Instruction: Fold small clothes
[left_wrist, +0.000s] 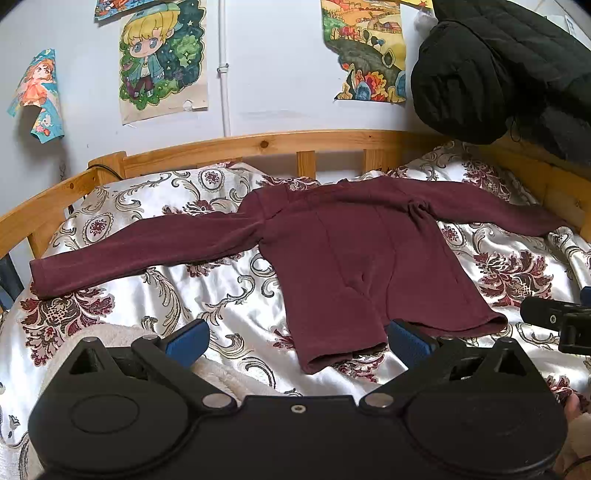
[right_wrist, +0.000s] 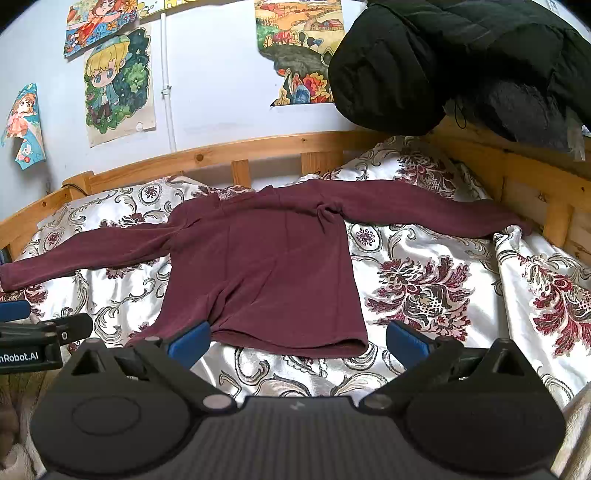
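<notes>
Garment: maroon long-sleeved knit top (left_wrist: 351, 258) spread flat on floral satin bedcover (left_wrist: 147, 295), sleeves out left and right.
Left gripper (left_wrist: 295, 341): jaws wide apart, empty, near hem.
Right gripper (right_wrist: 297, 341): jaws wide apart, empty, near hem.

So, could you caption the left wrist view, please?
Open left gripper hovering before a maroon shirt spread flat on a floral bedspread.

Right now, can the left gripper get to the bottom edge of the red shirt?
Probably yes. The left gripper is open, and the shirt's hem lies just ahead with nothing between.
</notes>
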